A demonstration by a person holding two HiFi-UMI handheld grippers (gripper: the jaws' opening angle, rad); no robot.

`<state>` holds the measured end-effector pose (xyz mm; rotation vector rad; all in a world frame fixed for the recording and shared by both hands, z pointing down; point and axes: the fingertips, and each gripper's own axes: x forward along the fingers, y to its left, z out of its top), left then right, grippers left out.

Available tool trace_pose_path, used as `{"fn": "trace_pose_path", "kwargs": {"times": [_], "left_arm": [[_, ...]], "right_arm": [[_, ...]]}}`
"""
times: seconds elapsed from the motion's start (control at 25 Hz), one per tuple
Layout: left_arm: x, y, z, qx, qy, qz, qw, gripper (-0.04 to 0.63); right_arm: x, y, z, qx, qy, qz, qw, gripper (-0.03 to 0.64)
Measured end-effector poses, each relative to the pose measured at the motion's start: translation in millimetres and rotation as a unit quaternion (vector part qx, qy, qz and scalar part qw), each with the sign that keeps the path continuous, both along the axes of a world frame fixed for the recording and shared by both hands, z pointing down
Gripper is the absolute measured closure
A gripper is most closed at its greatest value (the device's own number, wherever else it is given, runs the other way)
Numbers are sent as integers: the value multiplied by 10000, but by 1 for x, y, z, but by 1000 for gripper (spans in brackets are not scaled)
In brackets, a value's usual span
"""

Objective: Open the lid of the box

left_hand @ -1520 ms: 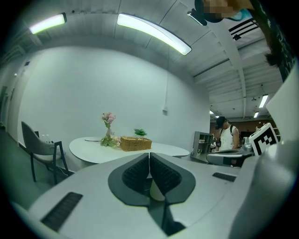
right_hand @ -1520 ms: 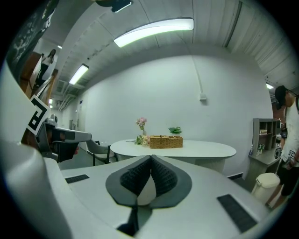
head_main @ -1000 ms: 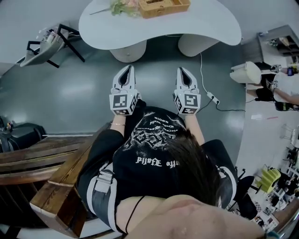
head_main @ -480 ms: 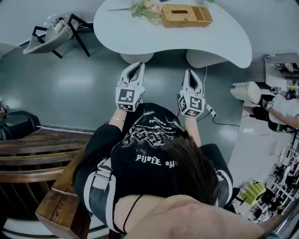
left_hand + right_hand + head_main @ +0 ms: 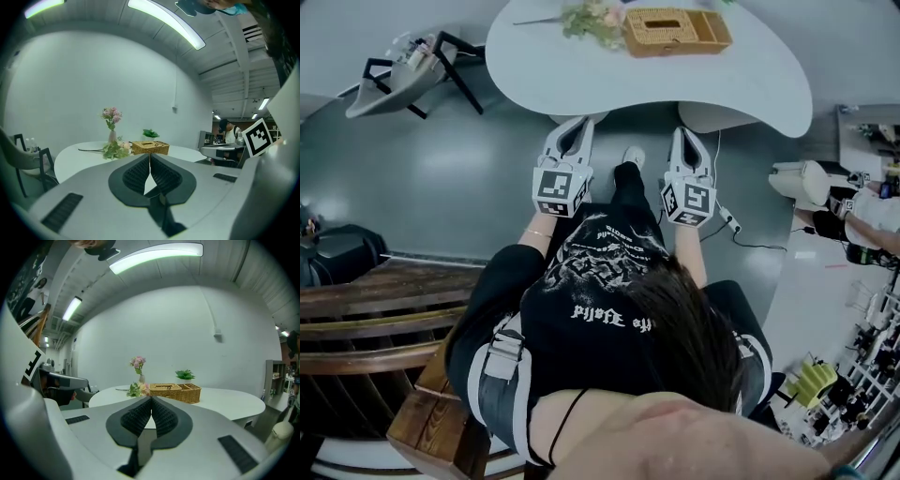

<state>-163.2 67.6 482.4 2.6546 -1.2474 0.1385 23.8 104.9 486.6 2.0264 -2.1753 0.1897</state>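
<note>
While both pairs of jaws are seen pressed together, tip to tip, with nothing between them, no hold has yet been taken on anything. The left gripper [image 5: 578, 125] and the right gripper [image 5: 685, 133] are carried side by side, and the wicker box [image 5: 676, 30] is found ahead of both sets of tips, well apart from them, on the white table [image 5: 741, 80]. From the left gripper's jaws it lies straight ahead; from the right gripper's jaws, ahead and a little to the right. A spray of flowers [image 5: 589, 17] is laid just beside the box, on the side nearer the left gripper's line.

The box is judged to be light and fairly stiff, its woven surface rough enough that slipping from the pads is unlikely. A slotted lid can be made out over the part nearer the flowers, with an open compartment beyond it. The lid is best taken at its near edge or at the rim of the slot, where one jaw can be slid beneath the weave. Because so light a box may be lifted or dragged across the smooth tabletop with its lid, the body should be steadied by the other gripper. Whether the lid is hinged cannot be told from here. Moderate pressure is advised, since thin wicker can be crushed or splintered.
</note>
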Motion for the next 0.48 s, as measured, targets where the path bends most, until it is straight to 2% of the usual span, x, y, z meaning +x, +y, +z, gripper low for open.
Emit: {"fn": "trace_pose_path", "kwargs": {"times": [0.16,0.48], "left_arm": [[13,-14,6,-59,-29,-65,10000,571],[60,-65,9,-148,-34,-311,9994,571]], "right_arm": [[18,-19,-2,24,143,-170,9997,591],[74,-83,-1,-67,-104,-510,9986,591]]}}
